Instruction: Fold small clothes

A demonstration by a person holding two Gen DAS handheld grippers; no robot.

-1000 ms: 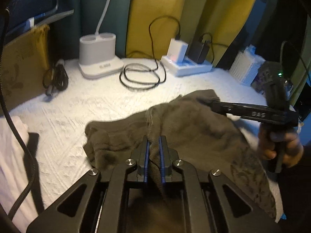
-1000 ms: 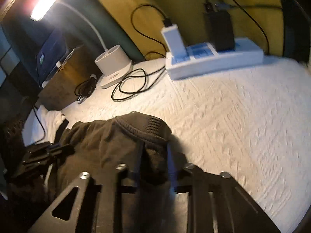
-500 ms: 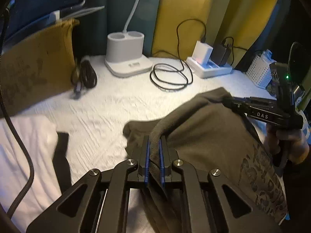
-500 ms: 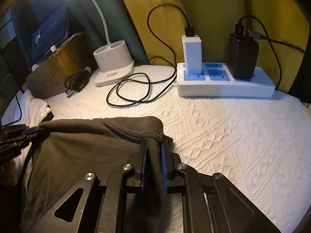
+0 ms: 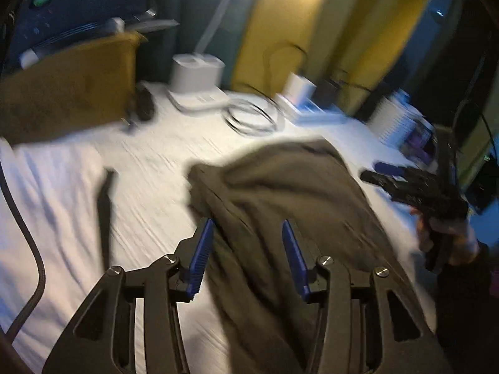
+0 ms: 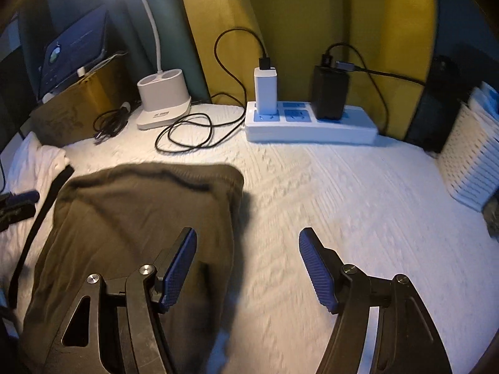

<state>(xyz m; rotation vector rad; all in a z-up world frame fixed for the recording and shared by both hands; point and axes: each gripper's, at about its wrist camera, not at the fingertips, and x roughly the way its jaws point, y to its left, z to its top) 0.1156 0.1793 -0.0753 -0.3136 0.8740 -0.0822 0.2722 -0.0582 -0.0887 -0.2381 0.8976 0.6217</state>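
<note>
The garment (image 6: pixel 140 215) is a small olive-brown piece of soft cloth, doubled over so that a thick ribbed band runs along its far edge. It lies flat on the white bedspread (image 6: pixel 327 193), a little rumpled, with its near end passing under the cameras. In the left wrist view the cloth (image 5: pixel 280 205) is blurred and no print can be made out.

The bedspread is a textured, quilted white. At its far edge stand a lamp base (image 6: pixel 163 104), a loop of black cable (image 6: pixel 187 134) and a white power strip (image 6: pixel 312 124) with two chargers plugged in. A white slatted basket (image 6: pixel 471 162) sits at the right. Behind them hang yellow and teal curtains.

The garment's long axis runs away from the person — banded end far, loose end near.

Both claws are released. The left gripper (image 5: pixel 248 249) has just been opening; its blue pads stand apart over the cloth, one either side, not pressing it. The right gripper (image 6: pixel 248 265) has also just been opening — its jaws stand wide, the left pad above the cloth's right edge, the other over bare bedspread.
</note>
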